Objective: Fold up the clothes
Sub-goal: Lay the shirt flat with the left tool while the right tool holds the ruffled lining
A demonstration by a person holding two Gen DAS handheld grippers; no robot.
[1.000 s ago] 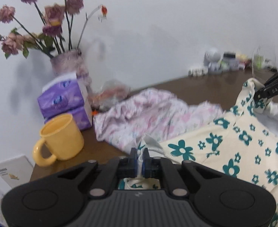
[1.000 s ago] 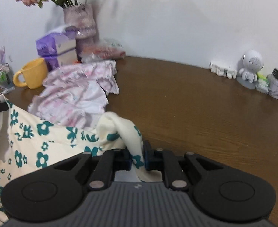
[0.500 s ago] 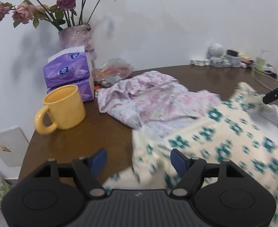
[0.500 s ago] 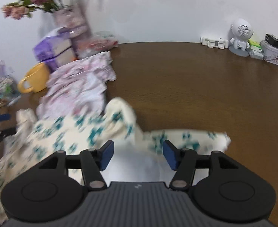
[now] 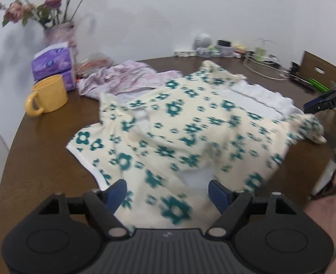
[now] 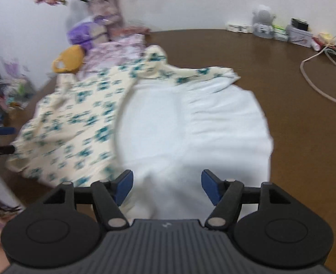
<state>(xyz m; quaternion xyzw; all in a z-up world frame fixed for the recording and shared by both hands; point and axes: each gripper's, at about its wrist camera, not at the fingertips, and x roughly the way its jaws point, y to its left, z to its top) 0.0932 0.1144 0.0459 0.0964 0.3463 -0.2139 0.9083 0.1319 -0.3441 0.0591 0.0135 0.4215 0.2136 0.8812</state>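
The cream cotton garment with teal flowers (image 5: 190,132) lay spread on the brown wooden table (image 5: 44,141), its white inside (image 6: 190,123) showing. The left gripper (image 5: 167,190) and right gripper (image 6: 167,183) hovered above it, fingers apart, holding nothing.

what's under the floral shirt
The floral shirt lies spread on the brown table. Its far edge overlaps the pink garment, and its white inside shows where it is turned back. Anything else beneath is covered.
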